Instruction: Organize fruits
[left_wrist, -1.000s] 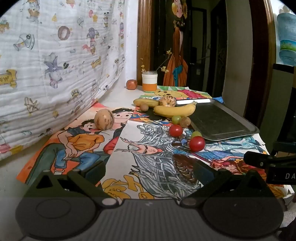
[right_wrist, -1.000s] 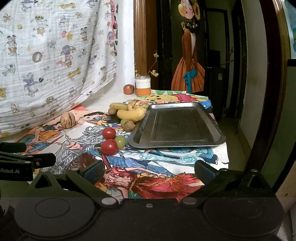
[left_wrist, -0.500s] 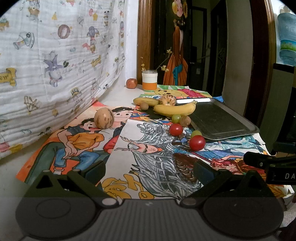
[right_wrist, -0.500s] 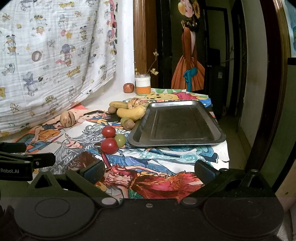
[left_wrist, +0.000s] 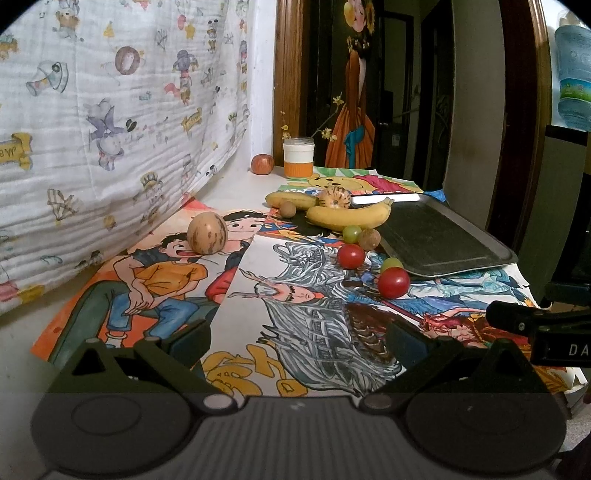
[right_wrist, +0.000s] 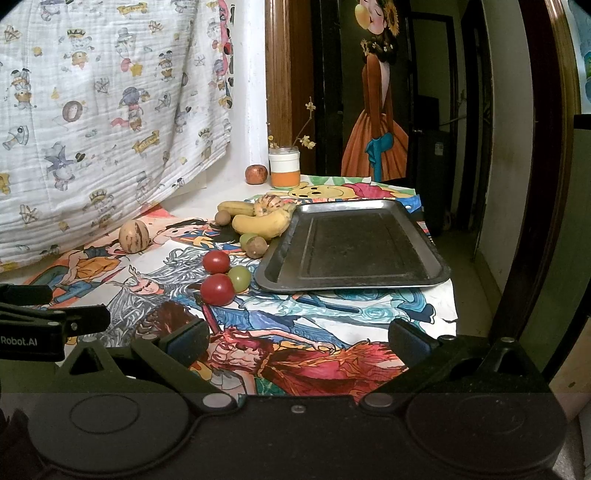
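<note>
Both of your grippers hang above the near end of the table with their jaws spread wide and nothing between them: the left gripper (left_wrist: 299, 338) over the grey dragon drawing (left_wrist: 317, 317), the right gripper (right_wrist: 297, 336) over the red-haired figure on the poster (right_wrist: 314, 363) nearest you.

Your fruits all lie on the posters, outside the metal tray (right_wrist: 354, 245), whose dark floor is bare. Just left of the tray's near corner you have two red tomatoes, one nearer (right_wrist: 217, 289) and one farther (right_wrist: 216, 261), with a green grape (right_wrist: 239, 277) touching the nearer one. Behind them a second green grape (right_wrist: 246, 239) and a small brown fruit (right_wrist: 256, 246) sit just beside the tray's left rim. A yellow banana (right_wrist: 264, 223) lies against that rim, its tip touching the tray's far corner. A striped round fruit (right_wrist: 269, 205) sits behind it, with a second banana (right_wrist: 236, 207) to the left and another small brown fruit (right_wrist: 222, 217) in front of that one.

Well apart to the left, a pale striped melon (left_wrist: 207, 238) stands alone on the cartoon boys poster (left_wrist: 147, 280). At the far end of the table a red apple (left_wrist: 262, 164) rests just beside a white and orange jar (left_wrist: 298, 157) holding a twig with yellow blossoms.
</note>
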